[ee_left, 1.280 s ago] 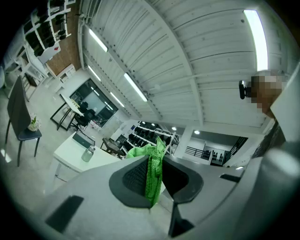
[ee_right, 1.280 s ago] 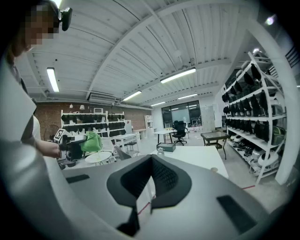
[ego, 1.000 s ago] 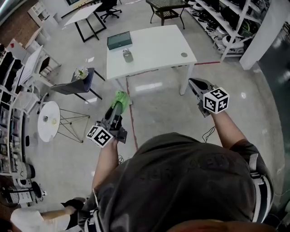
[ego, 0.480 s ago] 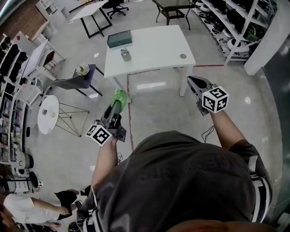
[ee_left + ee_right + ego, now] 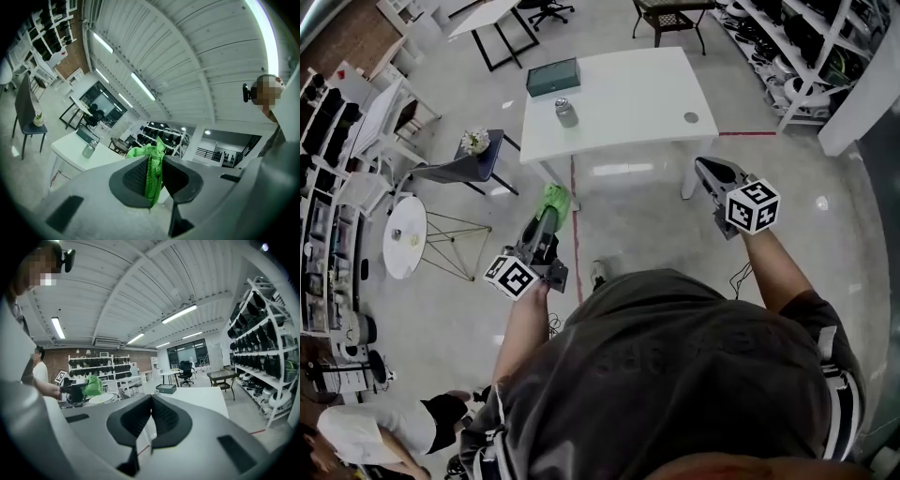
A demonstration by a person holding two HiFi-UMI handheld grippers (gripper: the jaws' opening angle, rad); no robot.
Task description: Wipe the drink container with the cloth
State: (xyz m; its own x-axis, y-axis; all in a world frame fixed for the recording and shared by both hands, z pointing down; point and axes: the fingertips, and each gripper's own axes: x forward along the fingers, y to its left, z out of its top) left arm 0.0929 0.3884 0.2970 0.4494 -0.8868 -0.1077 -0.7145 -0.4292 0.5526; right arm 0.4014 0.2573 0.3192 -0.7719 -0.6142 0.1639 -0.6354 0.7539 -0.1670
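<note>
**Approach: cloth in hand, container not yet reached**

The wipe has not begun. The left gripper (image 5: 546, 217) is clamped on the green cloth (image 5: 152, 176), which is pinched between its pads with a bunch sticking out past the tips. The right gripper (image 5: 151, 404) has its jaws pressed together with nothing between them.

The drink container (image 5: 566, 112) stands upright on the white tabletop (image 5: 628, 94), near the left edge in the head view and just in front of a dark green box (image 5: 552, 77). Both grippers are held over the floor, well apart from the tabletop, so I judge this to be the approach.

The next move calls for closing in on the tabletop and bringing the cloth against the container's side. The right gripper would likely need to open and steady the container, since a light, upright vessel could slide or tip under a 1-sided wipe.

The container looks metallic and closed at the top; what is in it cannot be seen. The box is shut too, so its contents are hidden.
</note>
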